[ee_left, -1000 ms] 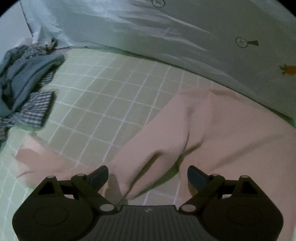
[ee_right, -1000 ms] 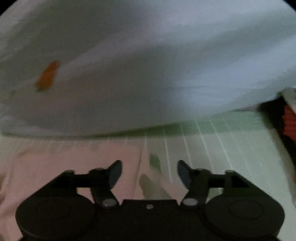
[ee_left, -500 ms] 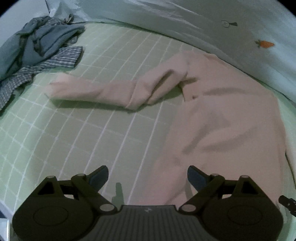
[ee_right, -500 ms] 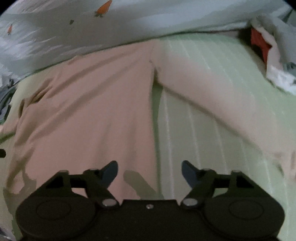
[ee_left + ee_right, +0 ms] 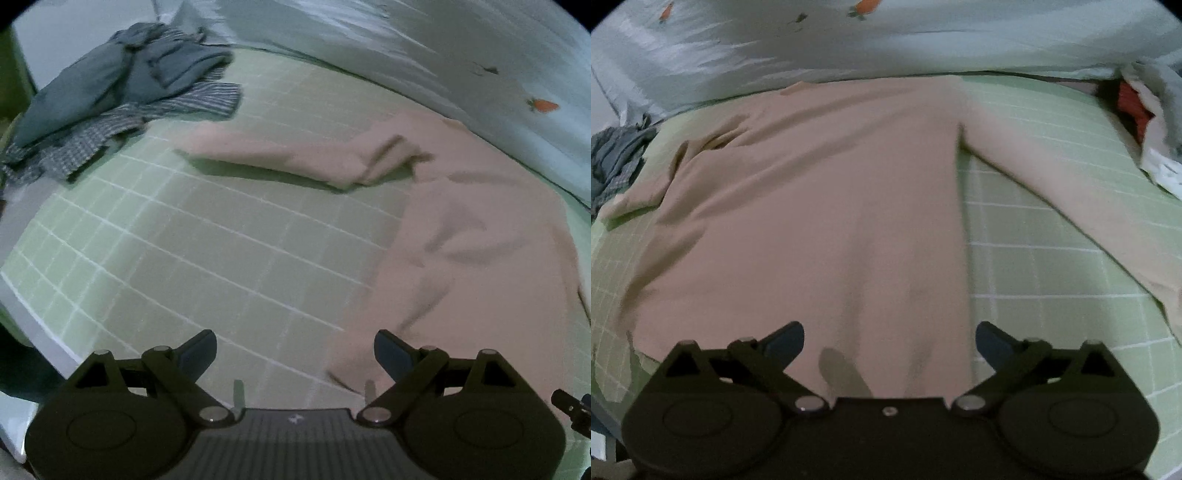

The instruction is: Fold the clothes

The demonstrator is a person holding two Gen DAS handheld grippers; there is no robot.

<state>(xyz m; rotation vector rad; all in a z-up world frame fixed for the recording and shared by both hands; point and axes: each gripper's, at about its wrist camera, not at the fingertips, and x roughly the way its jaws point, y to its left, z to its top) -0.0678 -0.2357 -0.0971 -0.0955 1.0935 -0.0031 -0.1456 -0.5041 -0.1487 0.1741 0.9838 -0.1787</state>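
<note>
Pink top [image 5: 820, 206] lies spread flat, sleeves toward 9 and 3 o'clock. Soft, light, limp; likely best pinched at hem corners. Left gripper [image 5: 295, 350] and right gripper [image 5: 890, 339] jaws apart, empty.

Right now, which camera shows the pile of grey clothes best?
The left wrist view: the grey clothes lie whole and unhidden at the upper left. The right wrist view shows only a small part at its left edge.

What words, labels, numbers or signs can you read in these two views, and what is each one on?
No readable text in either view.
Left claw: a small pale mark on its body, too small to read.
Quilt: carrot prints and one small dark blurred print, pictures rather than words.
Pink top: plain.
</note>
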